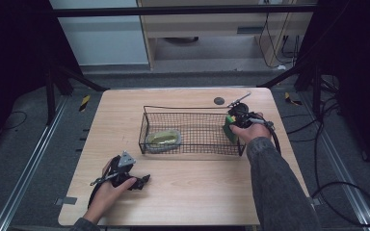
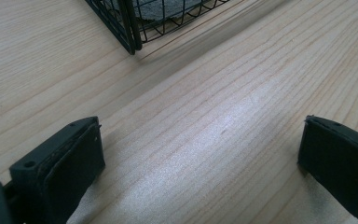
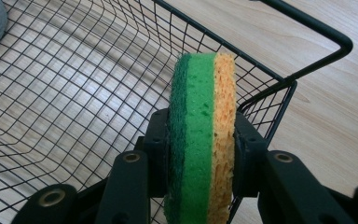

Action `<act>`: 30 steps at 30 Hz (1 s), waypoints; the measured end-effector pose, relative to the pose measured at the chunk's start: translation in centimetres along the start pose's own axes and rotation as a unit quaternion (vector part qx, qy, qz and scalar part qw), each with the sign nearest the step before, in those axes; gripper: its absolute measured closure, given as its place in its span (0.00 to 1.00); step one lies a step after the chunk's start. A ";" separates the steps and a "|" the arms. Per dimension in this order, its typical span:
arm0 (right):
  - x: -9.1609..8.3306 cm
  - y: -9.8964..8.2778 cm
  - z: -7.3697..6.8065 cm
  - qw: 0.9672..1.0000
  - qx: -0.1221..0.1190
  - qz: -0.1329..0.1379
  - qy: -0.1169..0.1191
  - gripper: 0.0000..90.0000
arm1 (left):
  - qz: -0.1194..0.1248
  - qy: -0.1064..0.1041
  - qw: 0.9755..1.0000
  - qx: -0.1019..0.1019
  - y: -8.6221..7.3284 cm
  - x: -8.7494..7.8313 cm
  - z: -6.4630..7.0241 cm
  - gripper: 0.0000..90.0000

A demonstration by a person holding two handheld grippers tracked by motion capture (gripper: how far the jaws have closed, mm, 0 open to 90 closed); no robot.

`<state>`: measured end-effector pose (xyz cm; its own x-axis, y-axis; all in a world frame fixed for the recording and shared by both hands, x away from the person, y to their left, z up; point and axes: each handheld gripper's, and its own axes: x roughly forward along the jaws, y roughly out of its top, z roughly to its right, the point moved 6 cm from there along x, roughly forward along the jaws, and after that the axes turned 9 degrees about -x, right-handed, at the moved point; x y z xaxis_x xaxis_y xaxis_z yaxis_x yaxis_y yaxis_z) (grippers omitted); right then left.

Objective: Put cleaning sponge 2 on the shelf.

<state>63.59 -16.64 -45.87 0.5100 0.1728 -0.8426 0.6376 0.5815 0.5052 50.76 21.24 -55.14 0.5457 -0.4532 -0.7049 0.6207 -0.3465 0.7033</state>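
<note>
pale wood table under me, dark room behind. my right claw pinches a sponge on edge, green scrub side and yellow foam, held over the right end of the wire basket. i judge the drop-in comes next: lower, then let go. my left claw rests spread on the table, near the basket's corner.

Sponge green and yellow; wire basket black; table light woodgrain.
</note>
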 end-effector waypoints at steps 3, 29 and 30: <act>0.1 0.0 0.0 1.000 0.001 0.000 0.000 0.72 | 0.000 0.000 1.000 0.000 0.0 0.0 0.0 0.00; -1.0 0.5 -1.1 1.000 0.004 0.015 0.013 0.59 | 0.001 0.000 1.000 0.000 0.0 0.0 0.0 0.00; -1.0 0.5 -1.1 1.000 0.004 0.016 0.013 0.59 | 0.001 0.000 1.000 0.000 0.0 0.0 0.0 0.00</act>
<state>62.78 -15.60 -44.95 0.5143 0.2123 -0.8309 0.6263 0.5689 0.5330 50.78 21.23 -55.15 0.5462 -0.4543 -0.7037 0.6194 -0.3465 0.7045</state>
